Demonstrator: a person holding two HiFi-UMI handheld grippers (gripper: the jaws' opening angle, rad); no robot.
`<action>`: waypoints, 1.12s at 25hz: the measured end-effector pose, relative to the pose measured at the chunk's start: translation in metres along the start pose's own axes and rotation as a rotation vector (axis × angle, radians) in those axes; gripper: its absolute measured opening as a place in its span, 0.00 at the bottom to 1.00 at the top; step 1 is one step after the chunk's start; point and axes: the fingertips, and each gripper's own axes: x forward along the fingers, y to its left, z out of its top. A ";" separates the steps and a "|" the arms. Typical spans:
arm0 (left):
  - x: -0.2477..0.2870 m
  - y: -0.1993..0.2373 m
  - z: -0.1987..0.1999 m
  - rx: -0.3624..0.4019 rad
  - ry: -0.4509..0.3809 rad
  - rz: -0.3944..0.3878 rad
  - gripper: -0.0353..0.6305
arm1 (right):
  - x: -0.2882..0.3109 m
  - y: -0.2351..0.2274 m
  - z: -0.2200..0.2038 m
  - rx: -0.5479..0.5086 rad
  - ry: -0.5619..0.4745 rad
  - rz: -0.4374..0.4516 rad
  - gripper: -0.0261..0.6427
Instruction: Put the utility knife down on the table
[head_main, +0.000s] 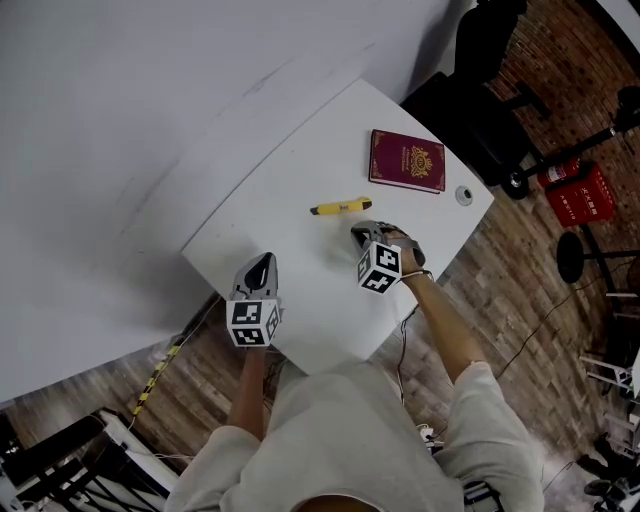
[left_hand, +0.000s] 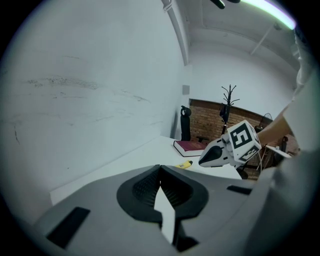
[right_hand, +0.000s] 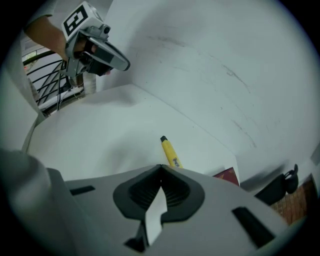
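Observation:
The yellow utility knife (head_main: 340, 207) lies flat on the white table (head_main: 270, 190), loose, just beyond my right gripper (head_main: 362, 235). That gripper hovers above the table with its jaws shut and nothing between them; from its own view the knife (right_hand: 169, 150) shows right past the closed tips (right_hand: 160, 167). My left gripper (head_main: 262, 266) sits near the table's front edge, jaws shut and empty. In the left gripper view the knife (left_hand: 185, 164) lies far ahead beside the right gripper (left_hand: 216, 155).
A dark red passport-like booklet (head_main: 406, 160) lies at the table's far right, with a small round metal piece (head_main: 464, 195) near the corner. Off the table stand a dark chair (head_main: 480, 60), a red extinguisher (head_main: 578, 190) and cables on the wooden floor.

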 end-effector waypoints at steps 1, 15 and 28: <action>-0.002 -0.002 0.002 0.005 -0.004 -0.003 0.06 | -0.005 0.000 0.001 0.028 -0.009 -0.007 0.04; -0.024 -0.029 0.045 0.090 -0.084 -0.029 0.06 | -0.096 -0.010 0.002 0.471 -0.226 -0.148 0.04; -0.043 -0.050 0.061 0.114 -0.128 -0.028 0.06 | -0.181 -0.022 -0.025 0.706 -0.372 -0.324 0.04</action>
